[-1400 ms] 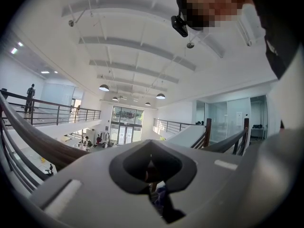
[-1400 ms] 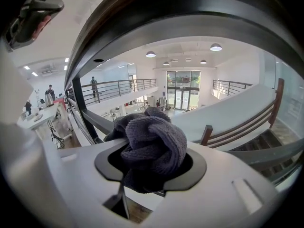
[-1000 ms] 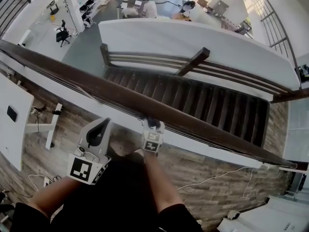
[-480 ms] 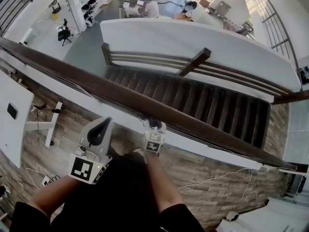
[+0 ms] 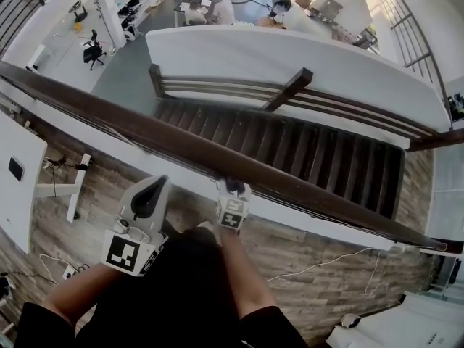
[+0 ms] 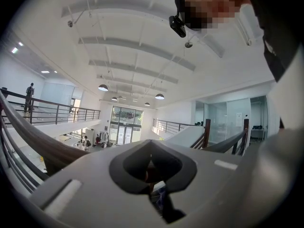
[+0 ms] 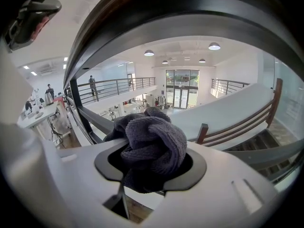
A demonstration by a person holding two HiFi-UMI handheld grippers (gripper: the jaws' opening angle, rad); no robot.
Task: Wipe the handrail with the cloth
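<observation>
The dark wooden handrail [image 5: 145, 133] runs slantwise from upper left to lower right in the head view. My right gripper [image 5: 232, 191] is up against its near side, shut on a bunched dark grey cloth [image 7: 153, 141]. In the right gripper view the rail [image 7: 190, 13] arches close above that cloth, which also shows as a dark tuft [image 5: 233, 185] at the rail. My left gripper [image 5: 151, 191] is to the left and just short of the rail. Its jaws are shut on nothing, and its own view [image 6: 152, 145] points at the ceiling.
Beyond the rail a dark staircase [image 5: 304, 154] drops away beside a white parapet [image 5: 290, 60]. People sit at a table [image 5: 214, 9] on the floor far below. Near me lie a wood-plank floor [image 5: 312, 249], a loose cable [image 5: 319, 264] and a white desk [image 5: 18, 176].
Almost nothing differs. The right gripper with the cloth has crept a few pixels to the right along the rail. The left gripper stays where it was.
</observation>
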